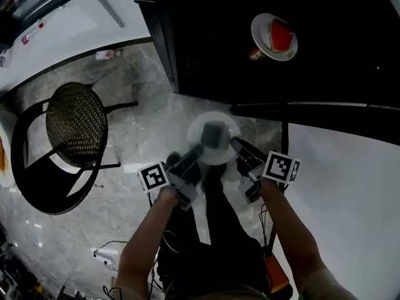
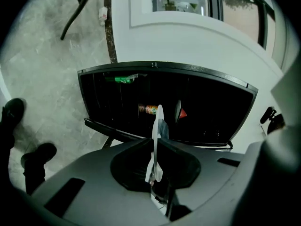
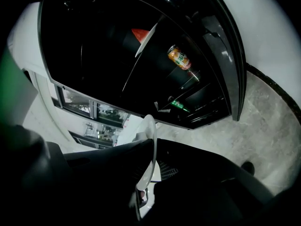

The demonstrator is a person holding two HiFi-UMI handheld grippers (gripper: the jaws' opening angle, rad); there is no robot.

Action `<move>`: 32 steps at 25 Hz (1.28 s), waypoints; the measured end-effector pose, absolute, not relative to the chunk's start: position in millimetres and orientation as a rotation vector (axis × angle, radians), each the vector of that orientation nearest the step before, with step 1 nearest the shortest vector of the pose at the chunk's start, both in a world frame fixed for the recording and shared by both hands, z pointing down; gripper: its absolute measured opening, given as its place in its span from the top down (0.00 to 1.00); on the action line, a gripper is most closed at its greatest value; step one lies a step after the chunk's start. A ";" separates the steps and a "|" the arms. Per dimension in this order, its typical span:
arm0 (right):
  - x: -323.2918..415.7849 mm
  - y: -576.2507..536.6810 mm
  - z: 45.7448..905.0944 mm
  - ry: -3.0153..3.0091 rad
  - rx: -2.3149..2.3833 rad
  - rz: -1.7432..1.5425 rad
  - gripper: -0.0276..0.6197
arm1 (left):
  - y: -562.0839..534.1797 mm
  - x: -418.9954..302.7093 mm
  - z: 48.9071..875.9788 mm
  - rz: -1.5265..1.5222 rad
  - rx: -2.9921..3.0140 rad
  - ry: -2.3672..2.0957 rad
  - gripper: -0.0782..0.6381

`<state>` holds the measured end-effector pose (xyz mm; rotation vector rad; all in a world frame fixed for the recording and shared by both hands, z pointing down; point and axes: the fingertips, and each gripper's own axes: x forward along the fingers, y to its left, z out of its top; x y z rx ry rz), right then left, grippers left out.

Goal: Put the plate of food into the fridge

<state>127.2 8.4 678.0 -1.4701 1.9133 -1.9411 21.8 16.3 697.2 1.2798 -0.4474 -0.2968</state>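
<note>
Just in front of the open fridge, the plate is held level over the floor by both grippers, outside the compartment. A dark piece of food lies in the middle of the plate; what kind of food it is cannot be told. The left gripper is closed nearly all the way, and the thin white rim is pinched between its jaws. The right gripper is closed in the same way on the opposite rim.

Inside the dark fridge, a second plate is seen on a shelf, and red food lies on it. A can is placed just beside this second plate. A small green thing is seen in the fridge in the left gripper view, too small to be named. A black chair stands on the floor, well apart from the fridge.
</note>
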 end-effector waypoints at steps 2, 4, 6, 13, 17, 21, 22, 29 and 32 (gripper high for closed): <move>134.8 9.9 679.0 1.902 -1.473 -1.937 0.91 | 18.2 29.7 696.3 -0.313 1.271 -0.445 0.85; 144.2 10.4 677.6 1.888 -1.468 -1.922 0.91 | 20.3 39.1 694.0 -0.325 1.259 -0.441 0.85; 154.3 10.4 675.4 1.897 -1.461 -1.899 0.91 | 21.3 49.0 691.0 -0.337 1.260 -0.438 0.85; 176.1 8.2 672.5 1.908 -1.436 -1.844 0.91 | 27.4 71.2 692.0 -0.380 1.203 -0.451 0.85; 186.1 7.3 664.0 1.964 -1.424 -1.793 0.91 | 25.1 81.4 681.1 -0.395 1.219 -0.461 0.85; 200.6 9.6 643.9 1.916 -1.384 -1.737 0.91 | 26.4 94.9 661.5 -0.383 1.283 -0.449 0.85; 201.6 10.0 639.8 1.931 -1.368 -1.724 0.91 | 26.9 96.5 660.5 -0.363 1.311 -0.451 0.85; 199.5 7.8 666.9 1.912 -1.330 -1.758 0.91 | 18.2 91.8 679.2 -0.276 1.390 -0.488 0.85; 196.2 6.8 689.4 1.876 -1.317 -1.801 0.91 | 19.6 87.8 696.1 -0.345 1.295 -0.505 0.85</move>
